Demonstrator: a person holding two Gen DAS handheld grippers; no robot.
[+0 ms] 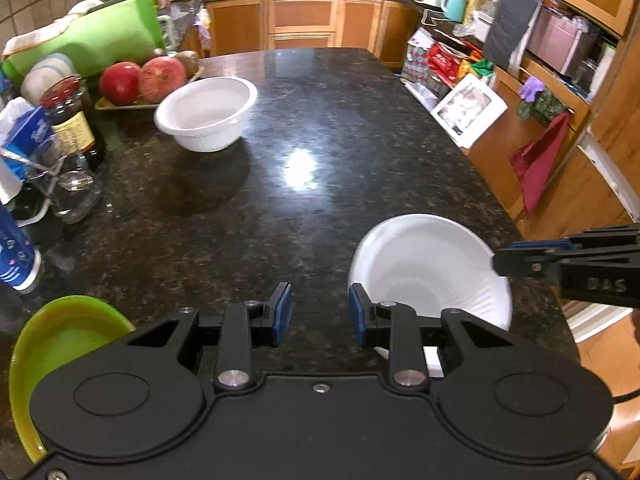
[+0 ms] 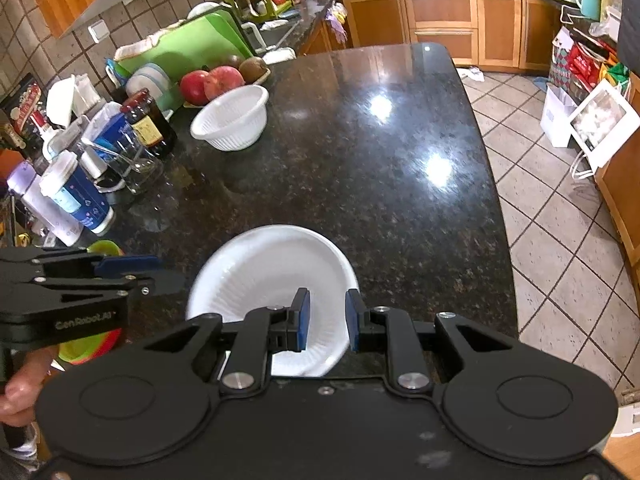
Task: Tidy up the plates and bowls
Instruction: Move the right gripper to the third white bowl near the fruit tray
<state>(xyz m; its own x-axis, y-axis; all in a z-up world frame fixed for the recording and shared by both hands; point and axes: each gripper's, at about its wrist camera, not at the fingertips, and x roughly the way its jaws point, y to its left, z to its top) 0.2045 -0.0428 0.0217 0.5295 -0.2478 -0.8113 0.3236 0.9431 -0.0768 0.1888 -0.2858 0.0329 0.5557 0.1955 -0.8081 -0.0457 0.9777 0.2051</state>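
A white paper bowl is tilted at the near edge of the dark granite counter. My right gripper straddles its right rim with a gap between the pads; the rim looks blurred. The same bowl shows in the left wrist view, with the right gripper at its right rim. My left gripper is open and empty, just left of the bowl. A white ribbed bowl stands far left, also in the right wrist view. A green plate lies at the near left.
Apples on a tray, a dark jar, a glass and bottles crowd the counter's left side. A green cutting board stands behind. The counter's right edge drops to a tiled floor with boxes and cabinets.
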